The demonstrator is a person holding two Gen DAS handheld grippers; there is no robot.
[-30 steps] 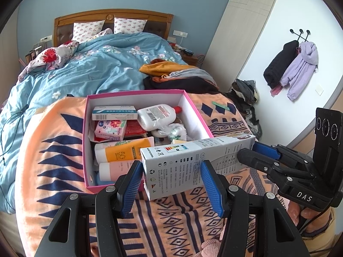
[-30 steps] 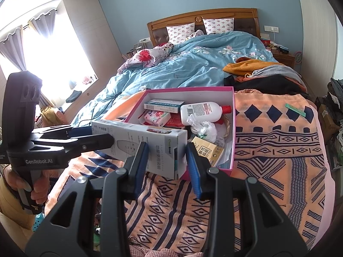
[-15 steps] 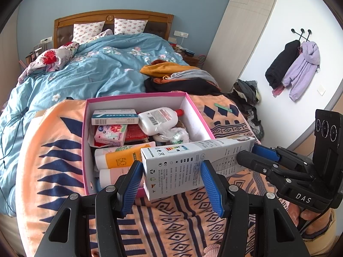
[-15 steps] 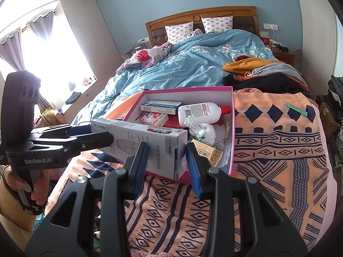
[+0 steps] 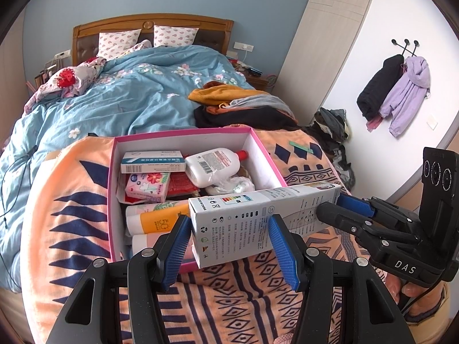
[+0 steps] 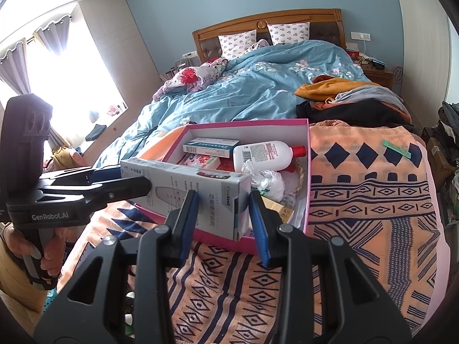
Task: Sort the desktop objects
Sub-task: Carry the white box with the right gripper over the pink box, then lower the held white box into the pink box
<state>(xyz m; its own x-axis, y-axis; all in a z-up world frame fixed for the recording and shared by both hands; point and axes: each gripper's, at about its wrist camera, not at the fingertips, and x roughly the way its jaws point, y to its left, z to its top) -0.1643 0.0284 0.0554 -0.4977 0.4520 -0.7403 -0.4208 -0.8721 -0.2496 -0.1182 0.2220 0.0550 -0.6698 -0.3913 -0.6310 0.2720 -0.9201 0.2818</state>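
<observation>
Between the blue pads of the left gripper (image 5: 231,249) sits one end of a long white carton (image 5: 258,220), and the right gripper (image 6: 223,220) clamps the other end, so both sets of fingers are closed on the same carton, the left set standing wider than the right. Over the last second nothing has shifted except the view: the carton hangs in the same two-handed hold, just above the near edge of the pink storage box (image 5: 266,154), with the scene slightly lower in frame than before. I judge this a pause before the carton is lowered in among the lotion bottle (image 5: 213,164), the tissue pack (image 5: 147,187) and the orange tube (image 5: 159,222); space there looks tight. The box rests on a peach patterned blanket (image 6: 373,195) spread at the foot of a bed with a blue duvet (image 6: 258,86), with folded clothes (image 6: 344,97) beyond, a wardrobe and hung coats (image 5: 396,91) to the side.
</observation>
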